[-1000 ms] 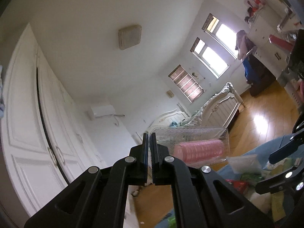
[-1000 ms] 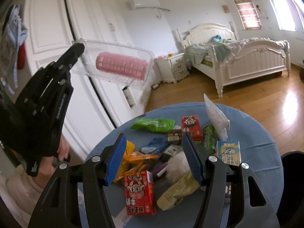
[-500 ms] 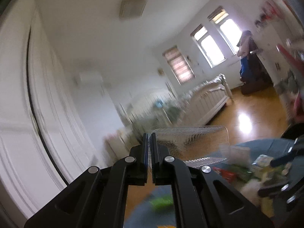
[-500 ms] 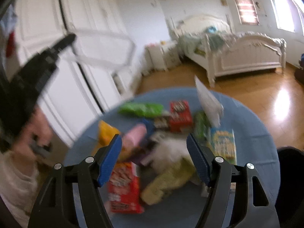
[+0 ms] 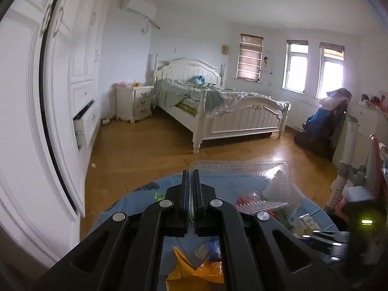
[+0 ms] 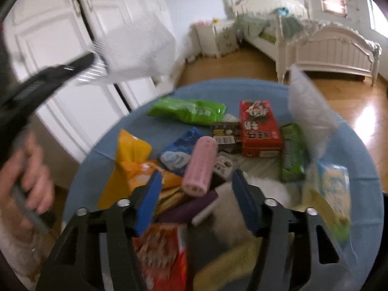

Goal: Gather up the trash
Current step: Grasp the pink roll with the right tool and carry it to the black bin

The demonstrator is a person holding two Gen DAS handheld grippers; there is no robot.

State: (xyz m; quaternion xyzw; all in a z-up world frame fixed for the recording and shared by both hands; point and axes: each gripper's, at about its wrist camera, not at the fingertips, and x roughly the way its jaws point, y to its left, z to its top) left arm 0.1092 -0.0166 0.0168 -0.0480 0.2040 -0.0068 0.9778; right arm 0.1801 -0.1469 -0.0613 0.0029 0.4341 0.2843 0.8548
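Observation:
My left gripper (image 5: 190, 181) is shut on the rim of a clear plastic tray (image 5: 242, 184), which sticks out to the right above the table with nothing in it. The right wrist view shows that tray (image 6: 140, 51) blurred at the upper left. A pink ribbed roll (image 6: 200, 167) lies on the trash pile on the round blue table (image 6: 351, 145). My right gripper (image 6: 197, 179) hangs low over the pile. Its blue pads (image 6: 151, 201) are closing with the near end of the roll between them, and neither pad touches it.
Around the roll lie a green packet (image 6: 186, 110), a red box (image 6: 259, 128), an orange bag (image 6: 131, 155), a blue packet (image 6: 179, 150), a green carton (image 6: 292, 152) and a clear bag (image 6: 310, 111). A white wardrobe (image 5: 36, 121) stands left, a bed (image 5: 230, 111) beyond.
The pink roll has left the tray and now lies on the pile. My left gripper rolled and tipped down with the tray. The right gripper sank toward the pile and its jaws narrowed.

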